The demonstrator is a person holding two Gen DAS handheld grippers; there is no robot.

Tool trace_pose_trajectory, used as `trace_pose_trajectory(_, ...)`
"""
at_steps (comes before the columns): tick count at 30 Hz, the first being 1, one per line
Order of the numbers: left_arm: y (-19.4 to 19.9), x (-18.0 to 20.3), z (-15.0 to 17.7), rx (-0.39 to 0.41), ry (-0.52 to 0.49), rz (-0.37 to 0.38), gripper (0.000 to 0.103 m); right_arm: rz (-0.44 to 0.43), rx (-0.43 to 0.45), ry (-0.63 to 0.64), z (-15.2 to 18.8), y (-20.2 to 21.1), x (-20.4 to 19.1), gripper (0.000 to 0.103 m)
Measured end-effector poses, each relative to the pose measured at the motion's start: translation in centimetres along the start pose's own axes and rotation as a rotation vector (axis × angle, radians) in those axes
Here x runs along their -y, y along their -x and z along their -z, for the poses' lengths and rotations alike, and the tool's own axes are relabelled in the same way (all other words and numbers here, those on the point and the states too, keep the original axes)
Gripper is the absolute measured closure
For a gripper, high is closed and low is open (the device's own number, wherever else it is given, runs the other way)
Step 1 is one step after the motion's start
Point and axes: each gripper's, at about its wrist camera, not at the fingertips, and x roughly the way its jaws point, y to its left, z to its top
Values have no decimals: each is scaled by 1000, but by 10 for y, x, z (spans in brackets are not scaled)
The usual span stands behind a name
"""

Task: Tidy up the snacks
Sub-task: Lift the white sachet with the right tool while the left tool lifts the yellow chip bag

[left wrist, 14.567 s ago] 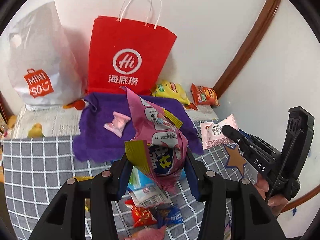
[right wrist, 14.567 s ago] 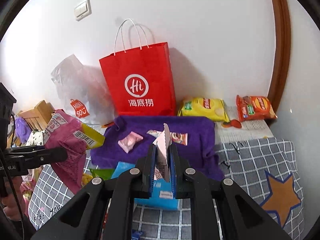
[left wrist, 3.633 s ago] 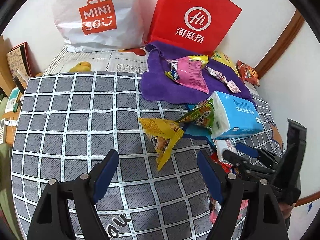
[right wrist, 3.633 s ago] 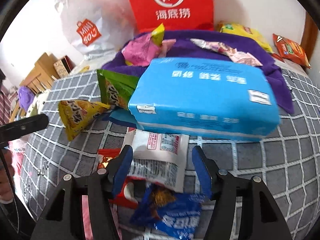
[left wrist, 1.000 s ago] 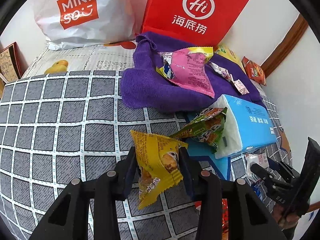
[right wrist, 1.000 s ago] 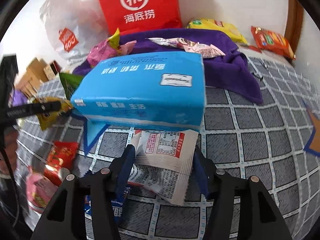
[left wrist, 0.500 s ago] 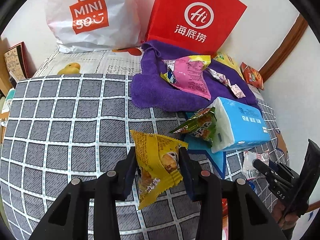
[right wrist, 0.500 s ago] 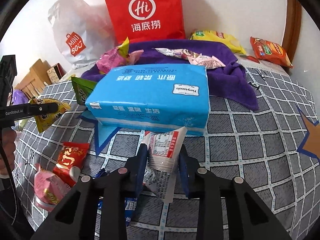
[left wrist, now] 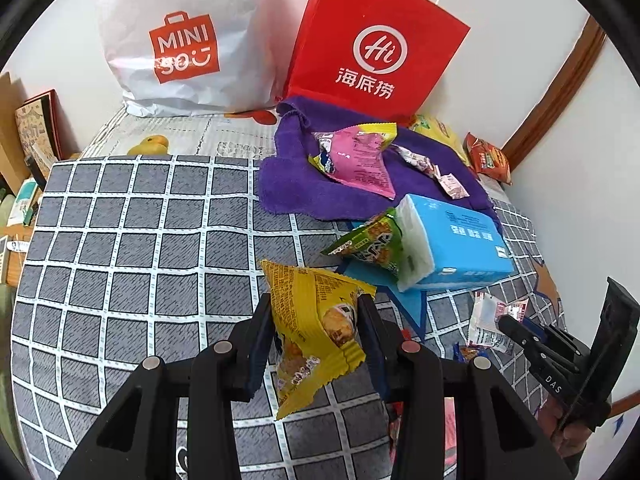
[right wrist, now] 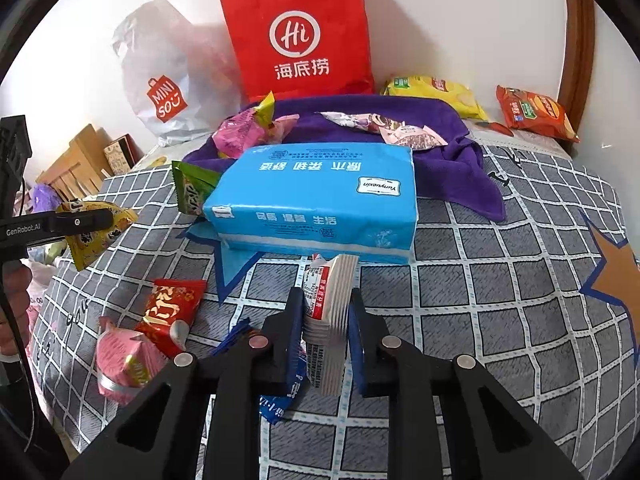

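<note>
**snackwatcher:** So, what's each gripper doing right now? Only going by the two wrist views.

**gridcloth_guy:** Left gripper (left wrist: 318, 330) is clamping a yellow snack packet (left wrist: 316, 328), both pads pressing into its sides, and the packet is hanging just off the checked cloth (left wrist: 132, 248) near the cloth's front edge. Right gripper (right wrist: 325, 322) has just been closing and is now pinching a white sachet (right wrist: 326, 316) with red print, folded upright between the pads, just in front of the blue tissue pack (right wrist: 316, 200).

**snackwatcher:** Where's the rest of the pile sitting?

**gridcloth_guy:** A green snack bag (left wrist: 368, 242) is leaning against the tissue pack's left end. Behind it the purple towel (left wrist: 296, 188) is lying toward the back edge, carrying a pink packet (left wrist: 360, 160) and a couple of small wrapped sweets (right wrist: 412, 136). Red paper bag (right wrist: 300, 32) and white Miniso bag (left wrist: 180, 40) are standing against the wall. Yellow chip bag (right wrist: 436, 94) and orange chip bag (right wrist: 534, 112) are lying in the back right corner. Near the front left edge in the right view: a red packet (right wrist: 172, 312), a pink round wrapped snack (right wrist: 120, 360), and a blue wrapper (right wrist: 276, 404) poking out under the gripper.
</note>
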Motion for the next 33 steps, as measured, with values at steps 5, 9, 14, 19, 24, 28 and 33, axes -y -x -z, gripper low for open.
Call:
trace_pose_trajectory(5,10,5,4,16,-4,9,64,0,20,3,1,11,-2,83)
trace_pose_trajectory(9,18,9,6,28,-11,17,64,2,39,-2,2,21,-2,83)
trace_pose_trajectory(14,26,16,10,36,-16,35,64,4,56,-8,3,32,1,83)
trace_pose_trajectory(19,33,30,12,42,-37,53,64,-2,73,-22,4,41,5,84)
trace_pose_trajectory(24,41,48,10,48,-58,74,64,-14,100,-24,1,52,7,84)
trace_pose_trajectory(28,47,64,7,55,-78,97,64,-10,115,-28,-5,60,9,84)
trace_pose_trajectory(33,51,84,-2,58,-100,121,64,-3,134,-19,-17,69,12,84)
